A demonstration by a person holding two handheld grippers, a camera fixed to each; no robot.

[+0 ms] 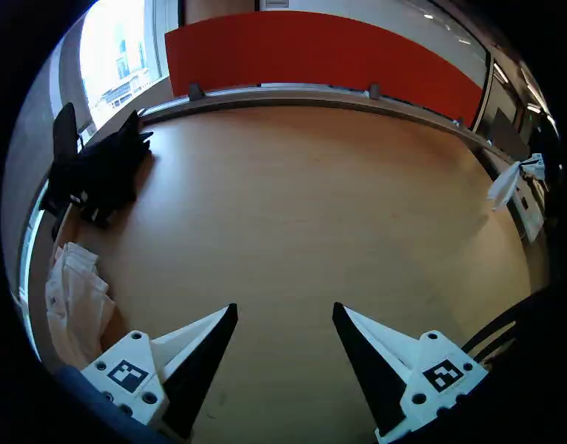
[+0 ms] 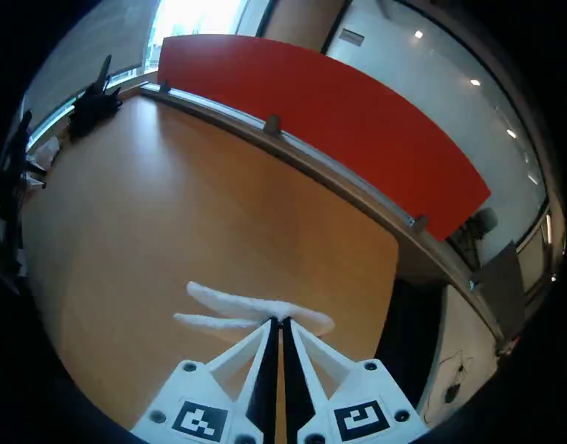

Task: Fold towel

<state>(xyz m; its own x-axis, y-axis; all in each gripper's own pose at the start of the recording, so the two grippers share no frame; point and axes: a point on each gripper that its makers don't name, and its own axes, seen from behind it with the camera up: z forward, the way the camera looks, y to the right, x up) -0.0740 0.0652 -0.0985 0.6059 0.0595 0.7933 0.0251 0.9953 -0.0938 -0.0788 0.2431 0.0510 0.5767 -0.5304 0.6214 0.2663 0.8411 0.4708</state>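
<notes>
— While the right gripper (image 2: 282, 322) pinches the white fabric towel (image 2: 239, 303) at its closed tips, what surrounds it?
— Light wooden tabletop (image 1: 298, 207), red curved partition (image 1: 320, 52) at twelve o'clock; the left gripper (image 1: 285, 314) gapes wide, empty.

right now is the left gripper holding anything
No, the left gripper is open, its jaws wide apart over the bare table with nothing between them.

A wooden table (image 1: 298, 214) spreads across the left gripper view. At twelve o'clock it is edged by a grey rail (image 1: 283, 92) carrying a red divider panel (image 1: 320, 52). A black bag (image 1: 109, 166) sits on the table at ten o'clock, with a black chair (image 1: 64, 133) just beyond it and a bright window (image 1: 117, 52) at eleven o'clock.
</notes>
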